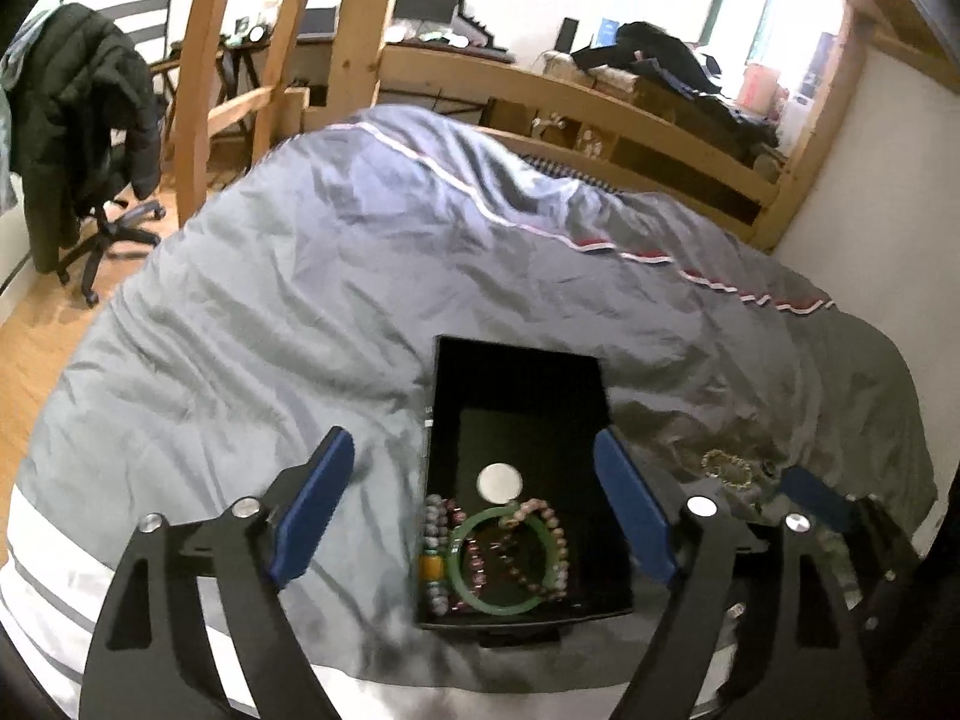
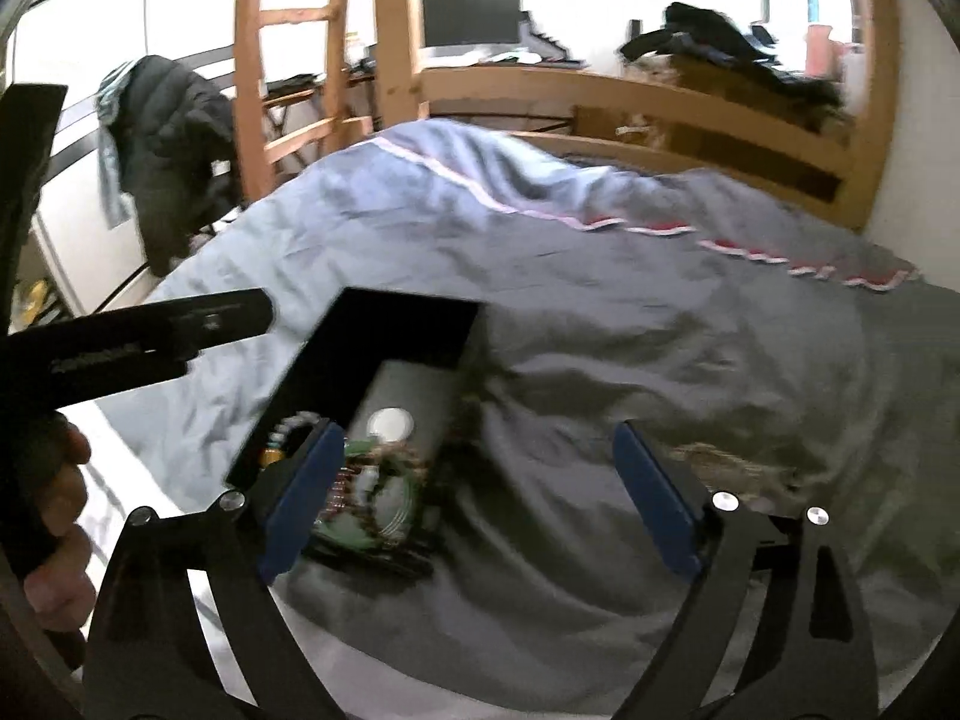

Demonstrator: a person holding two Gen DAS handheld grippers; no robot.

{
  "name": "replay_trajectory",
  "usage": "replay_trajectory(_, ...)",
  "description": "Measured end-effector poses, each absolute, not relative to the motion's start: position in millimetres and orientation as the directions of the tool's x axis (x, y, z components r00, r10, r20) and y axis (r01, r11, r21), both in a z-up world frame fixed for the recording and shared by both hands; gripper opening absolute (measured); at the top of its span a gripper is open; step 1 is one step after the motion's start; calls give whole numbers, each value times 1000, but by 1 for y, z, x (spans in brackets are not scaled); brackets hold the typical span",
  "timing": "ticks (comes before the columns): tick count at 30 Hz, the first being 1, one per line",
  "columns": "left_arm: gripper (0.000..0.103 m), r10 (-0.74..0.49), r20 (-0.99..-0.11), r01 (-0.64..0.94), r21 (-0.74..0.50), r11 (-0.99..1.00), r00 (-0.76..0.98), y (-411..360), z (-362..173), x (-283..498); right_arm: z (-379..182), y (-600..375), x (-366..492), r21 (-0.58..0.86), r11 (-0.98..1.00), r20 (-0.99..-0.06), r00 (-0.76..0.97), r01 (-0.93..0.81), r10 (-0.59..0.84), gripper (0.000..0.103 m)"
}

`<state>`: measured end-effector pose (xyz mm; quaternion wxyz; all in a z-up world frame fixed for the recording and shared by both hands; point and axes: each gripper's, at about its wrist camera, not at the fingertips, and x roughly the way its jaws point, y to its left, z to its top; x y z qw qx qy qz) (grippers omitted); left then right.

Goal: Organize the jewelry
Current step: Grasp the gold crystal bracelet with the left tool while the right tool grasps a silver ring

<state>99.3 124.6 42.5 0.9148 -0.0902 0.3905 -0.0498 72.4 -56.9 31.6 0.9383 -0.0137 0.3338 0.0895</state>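
A black jewelry box (image 1: 444, 396) lies open on the grey bed cover. Inside it are a green bangle (image 1: 480, 600), pink and grey bead bracelets (image 1: 555, 546) and a round white disc (image 1: 499, 483). My left gripper (image 1: 474, 468) is open and empty, its blue fingers either side of the box. A gold bead bracelet (image 1: 729, 468) lies on the cover to the right of the box. My right gripper (image 2: 480, 456) is open and empty above the cover, with the box (image 2: 384, 324) at its left finger (image 2: 306, 492) and the gold jewelry (image 2: 738, 462) blurred at its right.
The grey bed cover (image 1: 300, 300) fills the middle. A wooden bed frame and ladder (image 1: 204, 60) stand behind. A chair with a dark jacket (image 1: 84, 120) is at the far left. The other gripper's blue tip (image 1: 816, 495) shows at the right. A hand (image 2: 54, 516) holds the left tool.
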Motion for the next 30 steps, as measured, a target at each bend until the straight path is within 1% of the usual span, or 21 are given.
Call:
replay_trajectory(3, 84, -172, -694, 64, -178, 982, 699, 104, 45, 93, 38, -83, 65, 34, 991, -626, 771, -126, 119, 94)
replay_trajectory(6, 88, -192, -694, 113, -157, 981, 694, 80, 42, 86, 39, -113, 57, 33, 997, -631, 772, -73, 77, 98)
replay_trajectory(10, 89, -224, -699, 175, -142, 974, 679, 49, 37, 78, 32, -144, 50, 30, 999, -648, 761, -25, 39, 98)
replay_trajectory(13, 89, -236, -703, 179, -154, 972, 671, 31, 31, 73, 26, -176, 44, 42, 999, -653, 757, 13, 18, 98)
replay_trajectory(18, 89, -253, -707, 203, -156, 967, 660, 9, 22, 71, 16, -220, 40, 89, 993, -660, 751, 76, 2, 98)
replay_trajectory(25, 89, -288, -721, 238, -174, 955, 630, -16, 10, 83, 2, -260, 41, 143, 985, -645, 764, 97, 18, 97)
replay_trajectory(28, 89, -295, -730, 270, -156, 950, 616, -37, 1, 93, -7, -269, 49, 167, 981, -652, 757, 100, 34, 91)
replay_trajectory(30, 89, -302, -737, 288, -151, 946, 605, -51, -6, 100, -10, -272, 56, 159, 981, -650, 760, 108, 22, 78)
